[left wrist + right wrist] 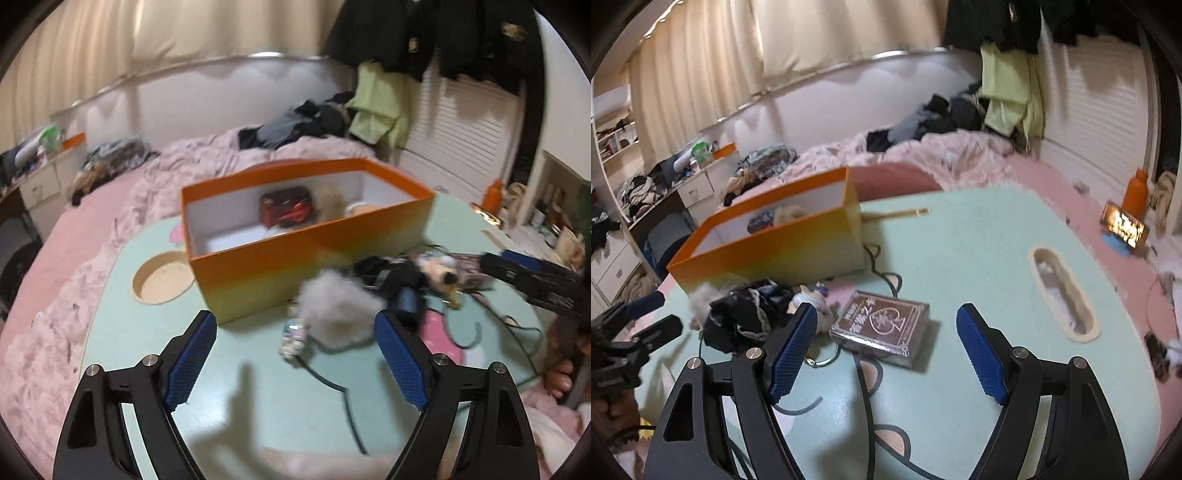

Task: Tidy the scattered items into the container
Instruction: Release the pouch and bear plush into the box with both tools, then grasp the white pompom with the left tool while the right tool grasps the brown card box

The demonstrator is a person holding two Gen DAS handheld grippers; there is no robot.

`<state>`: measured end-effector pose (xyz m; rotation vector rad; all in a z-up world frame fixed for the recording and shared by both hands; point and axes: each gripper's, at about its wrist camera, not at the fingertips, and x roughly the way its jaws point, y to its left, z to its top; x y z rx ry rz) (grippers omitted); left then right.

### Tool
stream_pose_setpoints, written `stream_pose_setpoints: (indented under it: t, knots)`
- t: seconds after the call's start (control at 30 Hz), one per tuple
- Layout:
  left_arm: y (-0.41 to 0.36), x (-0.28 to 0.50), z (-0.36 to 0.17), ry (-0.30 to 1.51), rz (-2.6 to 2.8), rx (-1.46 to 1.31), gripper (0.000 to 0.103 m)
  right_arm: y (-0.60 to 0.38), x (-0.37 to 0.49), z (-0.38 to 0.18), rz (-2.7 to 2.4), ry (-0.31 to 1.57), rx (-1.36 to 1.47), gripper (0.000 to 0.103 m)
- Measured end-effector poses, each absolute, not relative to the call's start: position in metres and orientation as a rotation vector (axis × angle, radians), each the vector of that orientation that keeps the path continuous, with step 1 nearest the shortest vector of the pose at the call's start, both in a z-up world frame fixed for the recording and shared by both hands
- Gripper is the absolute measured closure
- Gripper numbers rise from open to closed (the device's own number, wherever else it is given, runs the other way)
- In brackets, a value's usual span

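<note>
Orange box sits on the mint table w/ a red item already in it. Left gripper is wide open, nothing held, grey fluffy pom + small figurine just ahead btw its fingers. Right gripper also open and empty, card deck on the table right in front, black cloth pile to its left

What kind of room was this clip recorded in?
Most likely a bedroom: a bed with a rumpled pink blanket, clothes heaped on it, curtains behind, and a small mint table set on the bed as a work surface.
</note>
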<state>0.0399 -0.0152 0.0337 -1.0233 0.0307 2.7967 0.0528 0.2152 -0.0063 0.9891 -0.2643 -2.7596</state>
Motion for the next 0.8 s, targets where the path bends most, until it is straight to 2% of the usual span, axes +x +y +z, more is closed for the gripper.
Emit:
stream_pose_setpoints:
  t: [0.13,0.2,0.53,0.8]
  knots:
    - [-0.041,0.011,0.031,-0.134,2.807,-1.144,0.016,0.21,0.051,-0.009,-2.763,-0.211,1.021,0.025]
    - [-0.047,0.004,0.033,-0.16,2.816,-1.139,0.016,0.207,0.049,-0.011,-2.757,-0.186,1.054,0.025]
    - [-0.036,-0.005,0.033,0.009,2.863,-1.12,0.016,0.208,0.043,-0.02,-2.753,-0.187,1.17,0.025]
    - [-0.047,-0.021,0.031,-0.03,2.88,-1.151,0.016,0.206,0.037,-0.022,-2.74,-0.172,1.245,0.025]
